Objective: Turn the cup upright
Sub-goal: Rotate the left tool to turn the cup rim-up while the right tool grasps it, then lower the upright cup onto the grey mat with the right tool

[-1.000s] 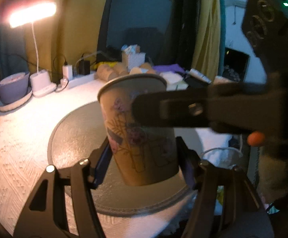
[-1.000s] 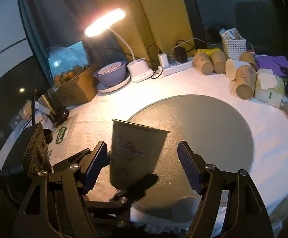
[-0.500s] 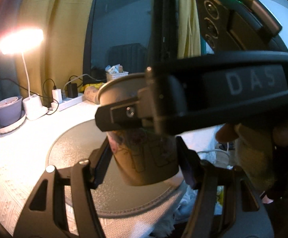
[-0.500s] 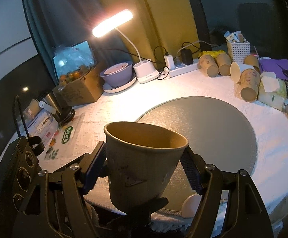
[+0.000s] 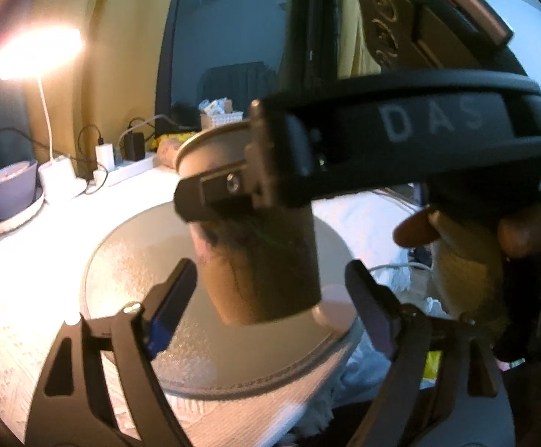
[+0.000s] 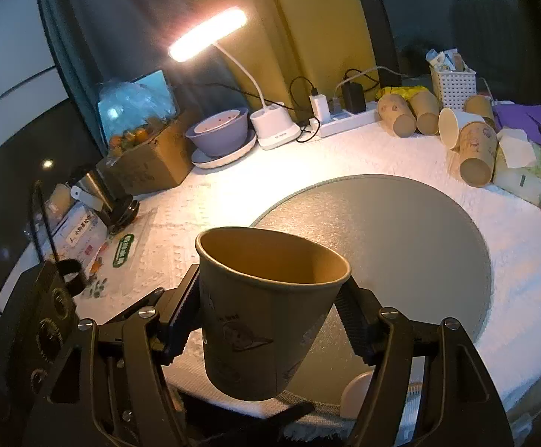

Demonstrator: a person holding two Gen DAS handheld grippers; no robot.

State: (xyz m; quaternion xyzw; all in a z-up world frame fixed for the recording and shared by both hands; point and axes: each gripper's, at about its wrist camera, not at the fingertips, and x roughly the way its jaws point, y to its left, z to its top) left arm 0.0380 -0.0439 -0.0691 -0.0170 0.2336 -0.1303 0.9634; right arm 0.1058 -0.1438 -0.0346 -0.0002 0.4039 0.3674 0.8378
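A brown paper cup [image 6: 263, 320] with printed drawings stands mouth up, held in the air above the near edge of the round grey mat [image 6: 401, 231]. My right gripper [image 6: 270, 316] is shut on the cup, with a pad on each side of its wall. In the left wrist view the same cup [image 5: 259, 260] hangs between my left gripper's fingers, and the right gripper's black finger [image 5: 240, 190] crosses it near the rim. My left gripper [image 5: 270, 290] is open, its pads clear of the cup on both sides.
Several other paper cups [image 6: 471, 149] lie at the back right by a white basket [image 6: 453, 85]. A lit desk lamp [image 6: 274, 126], a purple bowl [image 6: 220, 134], a power strip [image 6: 345, 119] and a cardboard box [image 6: 147, 160] stand along the back and left.
The right gripper moved in and closed on the upright cup. The left gripper, which had been shut on the cup, opened and let go.
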